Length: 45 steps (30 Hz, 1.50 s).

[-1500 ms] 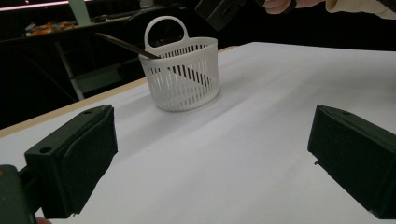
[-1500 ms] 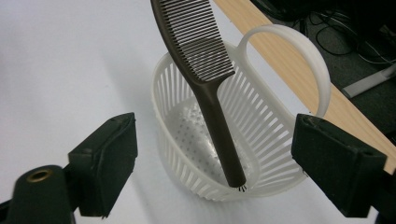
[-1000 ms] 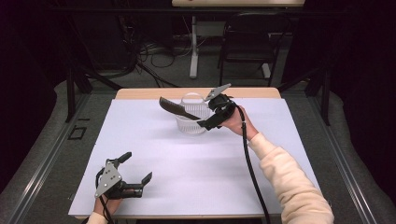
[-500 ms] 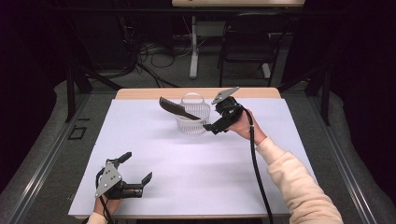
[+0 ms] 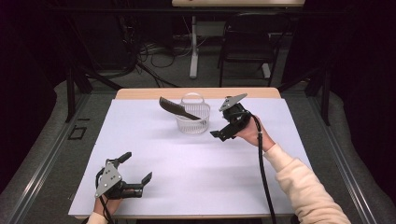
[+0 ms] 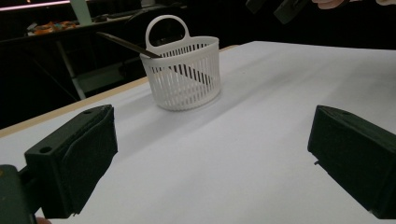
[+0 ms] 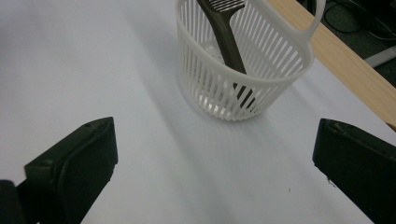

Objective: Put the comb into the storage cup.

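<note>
Comb [image 5: 176, 108] sits handle-down in the white basket [image 5: 192, 122], toothed end leaning out over the rim toward 10 o'clock in the high view. Its long axis runs diagonally, roughly 10 to 4 o'clock, tilted and not upright. Comb is dark, slim, rigid plastic by the look; fine teeth are visible at the top of the right gripper view. Basket is a small round tub with thin vertical slats and a loop handle on its far rim; it stands at the far middle of the table [image 5: 196, 186], which is covered in plain white sheet with a wood edge at 12 o'clock.

Right gripper [image 5: 220, 134] hangs just beside the basket at its 3 o'clock, jaws spread wide with nothing between them, basket lying ahead of them. Left gripper [image 5: 138, 169] rests on the table near 7 o'clock, well apart from the basket, jaws likewise wide and empty.

Judgement: right hand is far nearer for any next move on comb or basket.
</note>
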Motion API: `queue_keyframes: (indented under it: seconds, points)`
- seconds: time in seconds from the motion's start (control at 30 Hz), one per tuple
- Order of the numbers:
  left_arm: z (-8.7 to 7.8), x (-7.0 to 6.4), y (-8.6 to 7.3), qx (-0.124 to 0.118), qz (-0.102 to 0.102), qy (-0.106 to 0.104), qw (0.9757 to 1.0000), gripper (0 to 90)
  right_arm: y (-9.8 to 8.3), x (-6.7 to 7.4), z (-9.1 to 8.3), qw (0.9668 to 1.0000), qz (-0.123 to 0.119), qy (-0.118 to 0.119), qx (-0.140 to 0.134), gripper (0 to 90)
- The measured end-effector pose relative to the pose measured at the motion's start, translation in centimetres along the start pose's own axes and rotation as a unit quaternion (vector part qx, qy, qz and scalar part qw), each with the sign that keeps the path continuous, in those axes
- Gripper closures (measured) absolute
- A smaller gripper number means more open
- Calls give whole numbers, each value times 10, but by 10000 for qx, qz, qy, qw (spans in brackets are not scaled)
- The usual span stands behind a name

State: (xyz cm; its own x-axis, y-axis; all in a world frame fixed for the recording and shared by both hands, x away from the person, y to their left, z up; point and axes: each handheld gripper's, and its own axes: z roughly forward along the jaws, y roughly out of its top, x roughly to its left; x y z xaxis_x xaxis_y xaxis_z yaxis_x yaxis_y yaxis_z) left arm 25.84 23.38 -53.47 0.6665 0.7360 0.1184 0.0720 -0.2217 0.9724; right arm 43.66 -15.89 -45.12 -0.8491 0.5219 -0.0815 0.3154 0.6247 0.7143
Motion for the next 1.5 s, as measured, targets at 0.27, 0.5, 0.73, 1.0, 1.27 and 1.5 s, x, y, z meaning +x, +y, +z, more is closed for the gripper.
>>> queue_keyframes:
  seconds: [0.27,0.5,0.73,1.0,1.27,1.5]
  points:
    - [0,0,0,9,6,1,10000,13,-18,5,-8,10000,81,27,30,0]
    - [0,0,0,7,9,4,10000,13,-30,9,-14,9999,125,35,45,0]
    - [0,0,0,12,8,3,10000,13,-44,16,-22,9999,143,10,24,0]
    - [0,0,0,15,1,0,10000,13,-59,23,-30,9998,178,-38,8,0]
    - [0,0,0,14,-5,1,10000,13,-69,31,-36,9998,175,-85,-49,0]
    - [0,0,0,10,-5,1,10000,13,-78,38,-41,9997,214,-121,-68,0]
